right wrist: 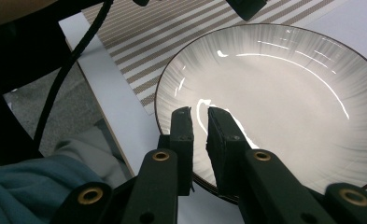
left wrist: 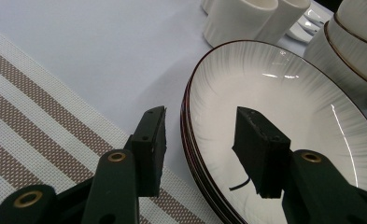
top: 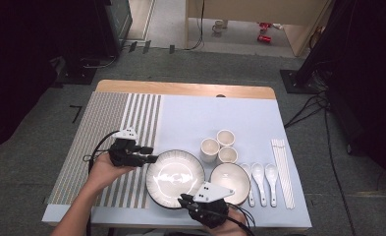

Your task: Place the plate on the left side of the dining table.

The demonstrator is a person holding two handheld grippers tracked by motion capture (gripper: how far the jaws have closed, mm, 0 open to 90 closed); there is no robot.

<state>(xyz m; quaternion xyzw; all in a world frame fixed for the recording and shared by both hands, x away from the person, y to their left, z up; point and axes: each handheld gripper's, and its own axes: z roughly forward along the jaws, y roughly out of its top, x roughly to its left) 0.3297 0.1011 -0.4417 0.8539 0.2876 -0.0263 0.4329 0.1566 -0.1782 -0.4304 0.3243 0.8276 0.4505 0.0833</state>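
Visibly stacked plates [top: 175,177], nothing inside.

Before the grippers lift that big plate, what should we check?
1. Left gripper straddles the plate's rim, one jaw inside, one outside: ok.
2. Left pads pressing the rim: not ok, gaps show.
3. Right gripper at the near rim: ok.
4. Right pads clamped on the rim: cannot tell; jaws nearly together.
5. One plate only: not ok, more rims stacked beneath.
6. Clear of the bowl alongside: cannot tell; they look very close.
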